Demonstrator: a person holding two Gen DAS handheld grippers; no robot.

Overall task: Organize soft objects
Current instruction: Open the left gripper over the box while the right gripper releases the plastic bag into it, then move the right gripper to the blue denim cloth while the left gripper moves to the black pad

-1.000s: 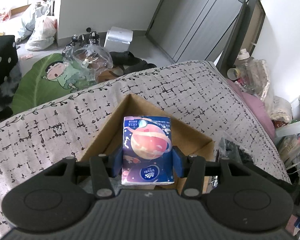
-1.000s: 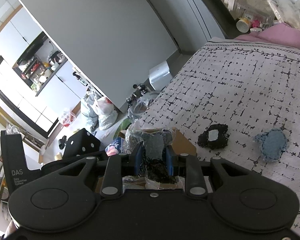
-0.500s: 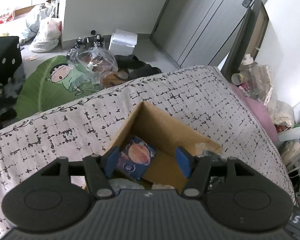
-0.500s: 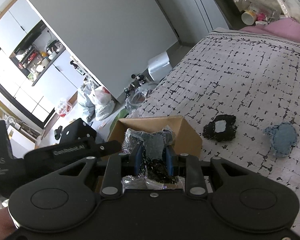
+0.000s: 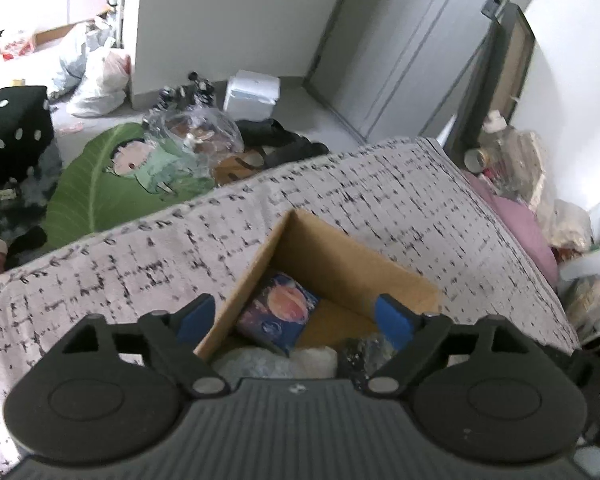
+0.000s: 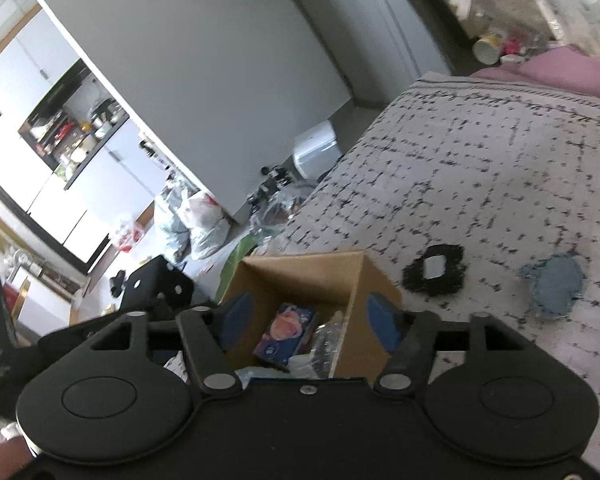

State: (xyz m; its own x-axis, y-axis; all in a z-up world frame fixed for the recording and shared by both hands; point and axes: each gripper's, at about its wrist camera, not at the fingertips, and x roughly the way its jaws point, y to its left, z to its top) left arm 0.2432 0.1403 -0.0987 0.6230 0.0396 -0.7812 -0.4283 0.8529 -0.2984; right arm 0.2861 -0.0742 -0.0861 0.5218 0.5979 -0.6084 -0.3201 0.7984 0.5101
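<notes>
Tissue pack (image 5: 278,314) lies tilted inside cardboard box (image 5: 332,256).

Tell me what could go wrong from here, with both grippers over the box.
1. Both grippers, left and right, hang over the one small box with jaws opening; they might bump on the way out.
2. The tissue pack leans tilted inside, so later items may stack badly.
3. The black patch and blue patch lie on the bed beside the box; a careless reach could nudge its wall.
</notes>
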